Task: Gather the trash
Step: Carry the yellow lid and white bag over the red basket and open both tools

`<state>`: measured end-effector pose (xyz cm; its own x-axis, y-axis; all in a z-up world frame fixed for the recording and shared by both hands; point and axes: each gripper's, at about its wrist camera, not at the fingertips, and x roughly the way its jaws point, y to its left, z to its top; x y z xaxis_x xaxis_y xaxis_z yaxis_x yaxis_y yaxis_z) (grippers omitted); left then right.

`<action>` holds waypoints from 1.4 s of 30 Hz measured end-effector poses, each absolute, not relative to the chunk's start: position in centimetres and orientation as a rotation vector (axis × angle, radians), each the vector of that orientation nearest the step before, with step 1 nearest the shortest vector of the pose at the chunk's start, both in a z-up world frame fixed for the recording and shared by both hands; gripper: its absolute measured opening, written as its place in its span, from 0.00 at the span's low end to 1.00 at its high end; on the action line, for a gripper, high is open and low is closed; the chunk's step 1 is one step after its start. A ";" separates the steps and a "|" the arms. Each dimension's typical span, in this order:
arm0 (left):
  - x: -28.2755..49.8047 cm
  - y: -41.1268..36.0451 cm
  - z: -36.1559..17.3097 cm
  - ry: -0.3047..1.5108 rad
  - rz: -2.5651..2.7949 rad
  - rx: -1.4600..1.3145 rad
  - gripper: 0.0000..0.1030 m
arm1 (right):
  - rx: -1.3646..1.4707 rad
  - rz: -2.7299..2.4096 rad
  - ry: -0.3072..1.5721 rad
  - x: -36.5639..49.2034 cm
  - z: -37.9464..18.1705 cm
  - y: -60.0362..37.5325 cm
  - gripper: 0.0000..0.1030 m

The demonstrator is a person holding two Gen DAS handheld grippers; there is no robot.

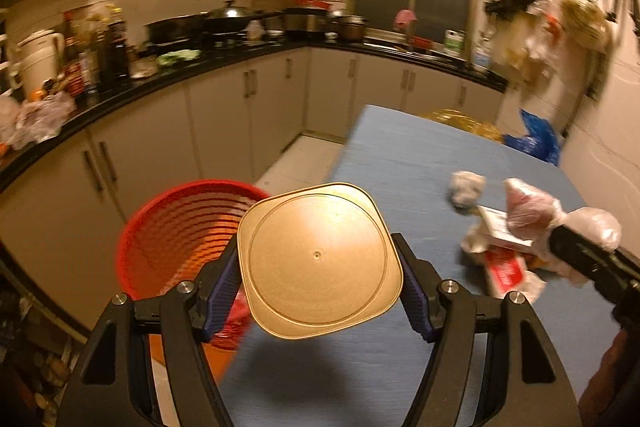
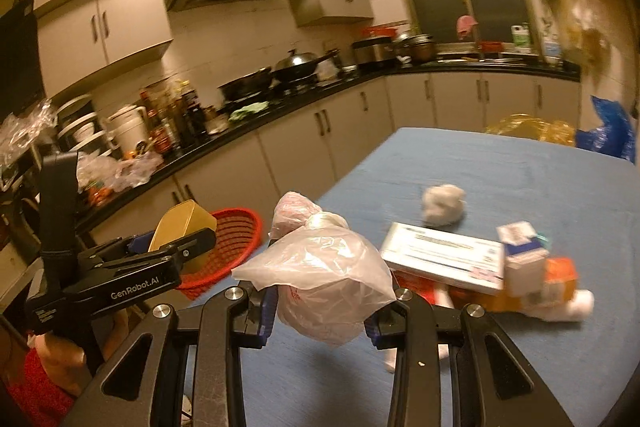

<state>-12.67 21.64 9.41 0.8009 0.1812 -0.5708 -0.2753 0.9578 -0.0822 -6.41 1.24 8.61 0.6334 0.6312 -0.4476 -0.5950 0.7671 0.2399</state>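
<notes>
Both loads in hand: left gripper [image 1: 320, 263] jaws clamped on the gold container [image 1: 318, 261], right gripper [image 2: 320, 311] jaws clenched on the plastic bag [image 2: 320, 275]. We should centre each over the red basket [image 1: 176, 227] beside the worktop [image 1: 400, 163] before releasing. Left on the worktop: one paper wad [image 2: 443, 205], roughly three boxes [image 2: 444, 257], overlapping, so that count is rough.

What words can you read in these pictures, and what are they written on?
"GenRobot.AI": white letters on the side of the left gripper, seen from the right wrist camera.
Small print lower on that gripper's side: too small to read.
Print on the white box, the small carton and the bottles on the counter: too blurred to read.
</notes>
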 end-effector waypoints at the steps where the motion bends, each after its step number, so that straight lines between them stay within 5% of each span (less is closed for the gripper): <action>1: -13.0 22.4 9.4 0.594 0.262 -0.163 0.67 | 0.064 0.709 0.540 -6.3 8.8 1.7 0.36; 29: -11.2 35.3 4.9 0.698 0.386 -0.217 0.67 | 0.028 0.919 0.848 2.1 5.6 21.2 0.40; 34: -11.4 36.1 4.8 0.690 0.392 -0.264 0.76 | 0.040 0.905 0.831 2.5 6.1 22.3 0.65; 42: -12.2 34.9 5.4 0.678 0.377 -0.260 0.76 | 0.100 0.904 0.806 1.8 6.9 18.4 0.65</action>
